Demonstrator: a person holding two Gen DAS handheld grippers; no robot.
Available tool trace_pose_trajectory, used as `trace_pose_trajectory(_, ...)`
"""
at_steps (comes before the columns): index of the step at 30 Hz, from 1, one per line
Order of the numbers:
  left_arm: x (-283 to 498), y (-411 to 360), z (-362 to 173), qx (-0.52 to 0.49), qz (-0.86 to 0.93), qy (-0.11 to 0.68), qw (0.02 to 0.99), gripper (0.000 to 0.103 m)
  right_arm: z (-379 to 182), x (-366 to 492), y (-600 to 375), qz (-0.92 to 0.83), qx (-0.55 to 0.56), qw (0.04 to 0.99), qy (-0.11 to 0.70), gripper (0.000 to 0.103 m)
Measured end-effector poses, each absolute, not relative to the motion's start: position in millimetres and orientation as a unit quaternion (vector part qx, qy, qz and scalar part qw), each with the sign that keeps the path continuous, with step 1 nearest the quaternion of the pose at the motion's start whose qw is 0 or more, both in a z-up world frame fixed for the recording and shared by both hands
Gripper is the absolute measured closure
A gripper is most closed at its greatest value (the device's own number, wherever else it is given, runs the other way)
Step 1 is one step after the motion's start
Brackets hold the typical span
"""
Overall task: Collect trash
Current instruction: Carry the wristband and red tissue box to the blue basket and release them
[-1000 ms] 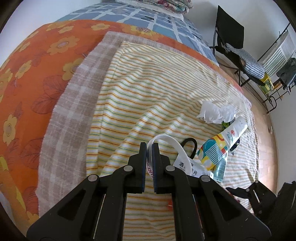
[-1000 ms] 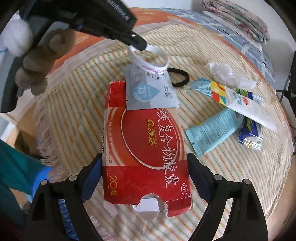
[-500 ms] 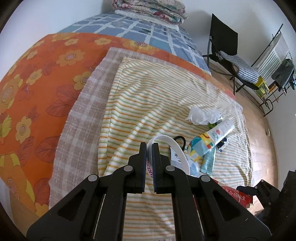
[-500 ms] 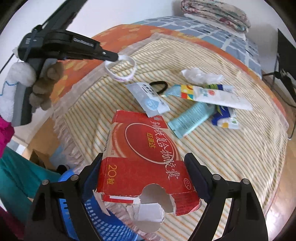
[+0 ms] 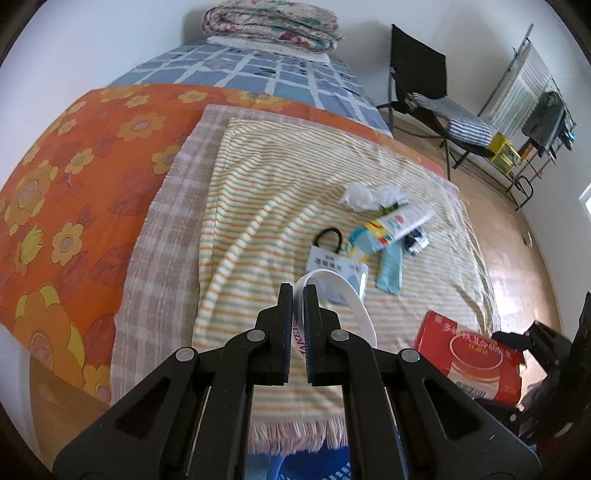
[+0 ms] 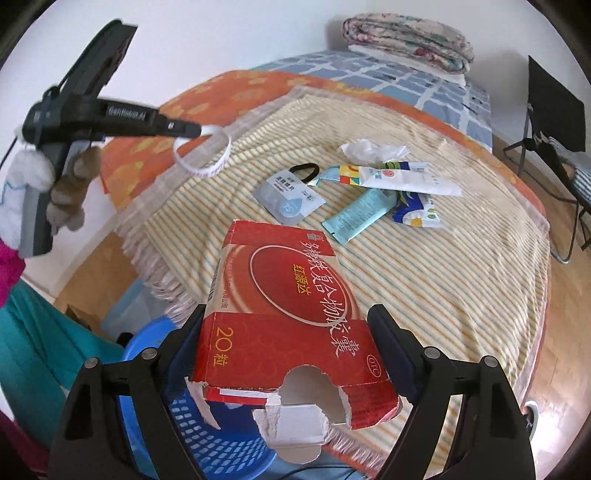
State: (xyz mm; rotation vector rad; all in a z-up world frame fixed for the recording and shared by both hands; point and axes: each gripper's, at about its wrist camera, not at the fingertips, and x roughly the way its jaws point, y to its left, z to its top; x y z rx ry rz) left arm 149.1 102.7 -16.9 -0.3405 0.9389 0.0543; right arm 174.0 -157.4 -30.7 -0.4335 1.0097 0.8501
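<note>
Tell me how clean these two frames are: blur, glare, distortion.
Left wrist view: strong fisheye bowing, dark vignette corners, red box smeared by blur, window glare on the floor. Right wrist view: same bowing, box print sharp, striped blanket soft toward the right edge.

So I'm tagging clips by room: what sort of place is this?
Most likely a bedroom: a bed with layered covers, a folded quilt at its head, and a clothes rack by the wall.
</note>
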Motion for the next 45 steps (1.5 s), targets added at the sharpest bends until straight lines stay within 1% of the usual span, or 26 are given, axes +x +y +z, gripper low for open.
trace_pose_trajectory(8,103,65,-9,-0.113,-0.005,0.441,0.89,0.1,-18,135,-172,0.402,-0.174,0.777,0.451,0.018)
trace_pose_trajectory(18,50,22,-22,-0.068,-0.036,0.449,0.89,0.1,-18,87,-199,0.413,-0.131,0.78,0.452,0.018)
trace_pose_trajectory(25,23,3,-44,-0.044,-0.041,0.464,0.884,0.1,-37,61,-213,0.418,-0.125,0.766,0.472,0.018)
trace_pose_trajectory(35,1,-15,-94,-0.016,-0.044,0.513,0.857,0.1,-81,47,-221,0.408,-0.126,0.741,0.518,0.018)
trace_pose_trajectory(45,-7,-23,-116,-0.009,-0.044,0.537,0.842,0.1,-109,47,-218,0.392,-0.13,0.727,0.549,0.017)
